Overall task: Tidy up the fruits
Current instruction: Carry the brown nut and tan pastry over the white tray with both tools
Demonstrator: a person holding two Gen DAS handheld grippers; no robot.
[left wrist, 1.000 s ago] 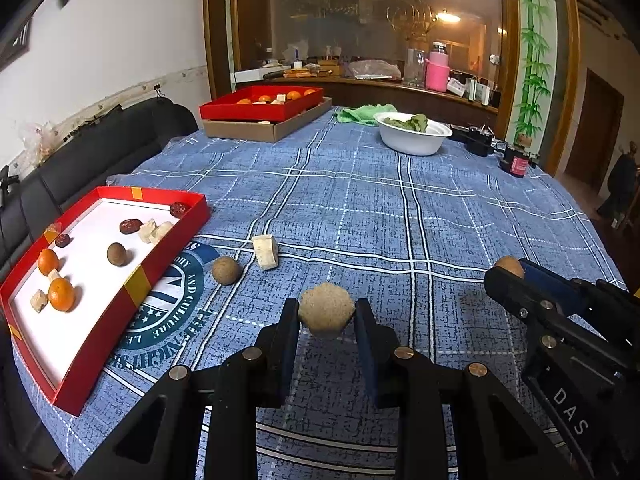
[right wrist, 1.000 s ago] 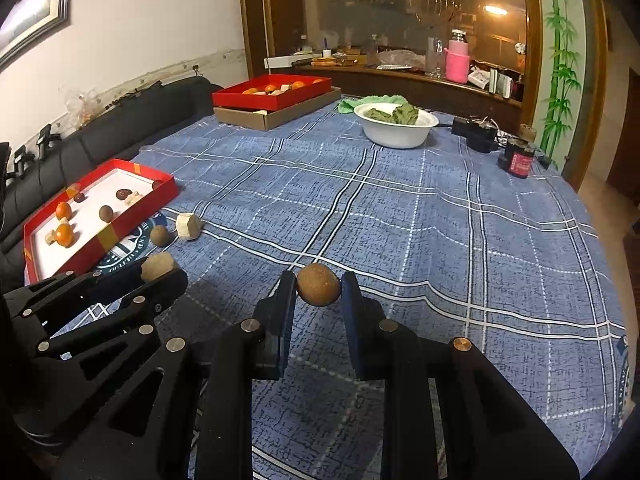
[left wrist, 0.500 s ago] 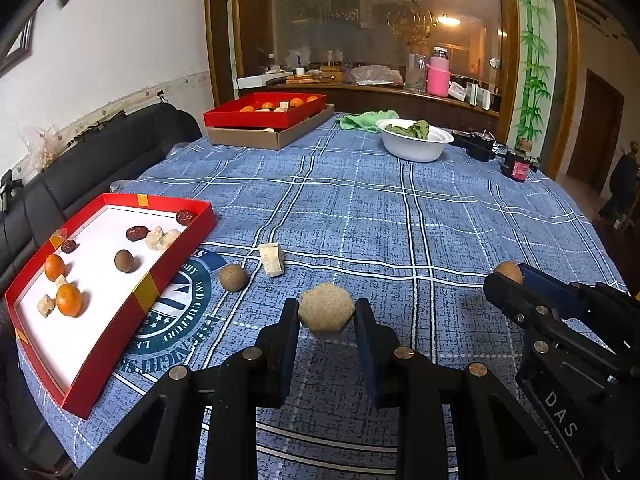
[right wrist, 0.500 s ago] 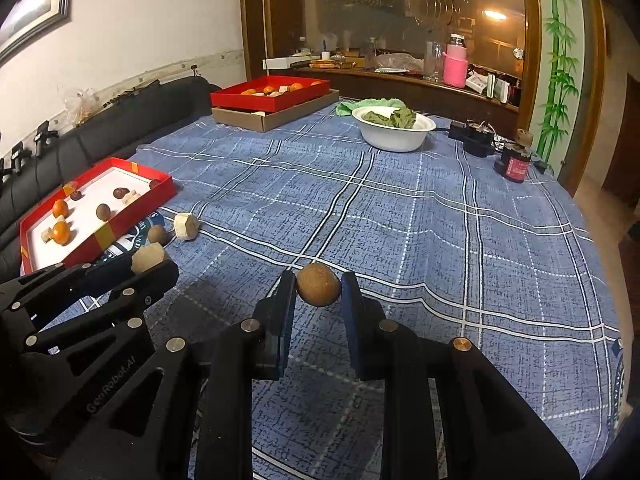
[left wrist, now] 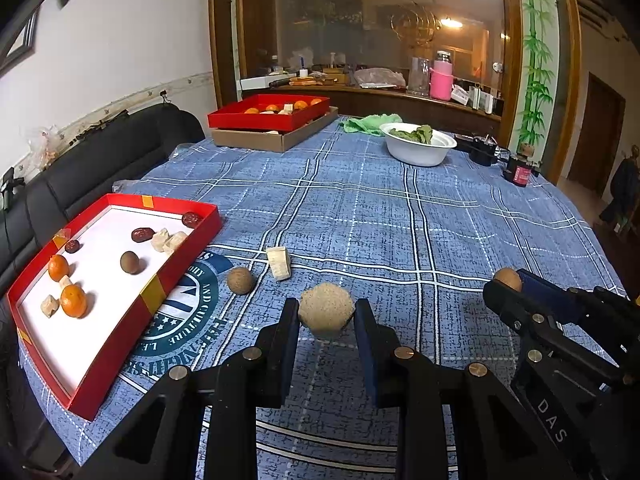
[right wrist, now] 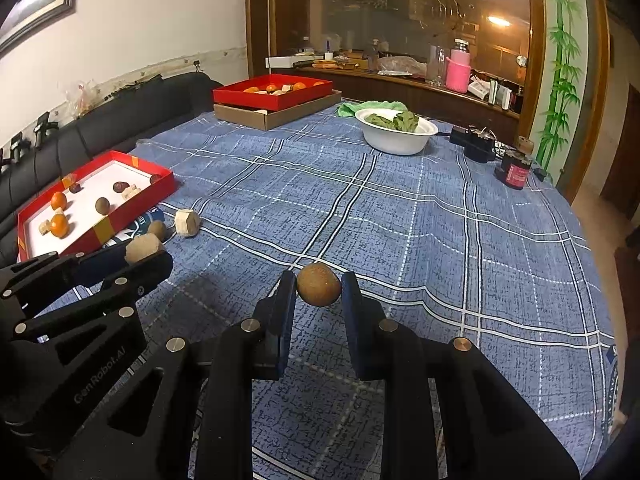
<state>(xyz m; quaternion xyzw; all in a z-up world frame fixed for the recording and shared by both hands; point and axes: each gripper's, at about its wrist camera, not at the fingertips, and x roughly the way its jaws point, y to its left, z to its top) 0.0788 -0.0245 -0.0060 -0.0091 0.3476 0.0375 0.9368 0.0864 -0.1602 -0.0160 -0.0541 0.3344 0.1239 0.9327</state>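
My left gripper (left wrist: 326, 313) is shut on a pale tan, rough lump (left wrist: 327, 315), held above the blue checked cloth. My right gripper (right wrist: 319, 285) is shut on a small brown round fruit (right wrist: 319, 284), also off the table. Each gripper shows in the other's view: the right gripper (left wrist: 507, 280) at the right, the left gripper (right wrist: 143, 250) at the left. A red tray (left wrist: 160, 284) at the near left holds oranges, dark dates, a brown fruit and pale chunks. Beside the red tray lie a brown ball (left wrist: 240, 280) and a pale chunk (left wrist: 279, 263).
A second red tray (left wrist: 268, 118) sits on a cardboard box (left wrist: 276, 140) at the far left. A white bowl of greens (left wrist: 418, 144), a green cloth (left wrist: 366, 124) and a small dark jar (left wrist: 520, 172) stand at the far end. A black sofa (left wrist: 100, 156) borders the table's left.
The table has slid lower in both views, so more of the room behind shows. Both grippers stay shut on their pieces.
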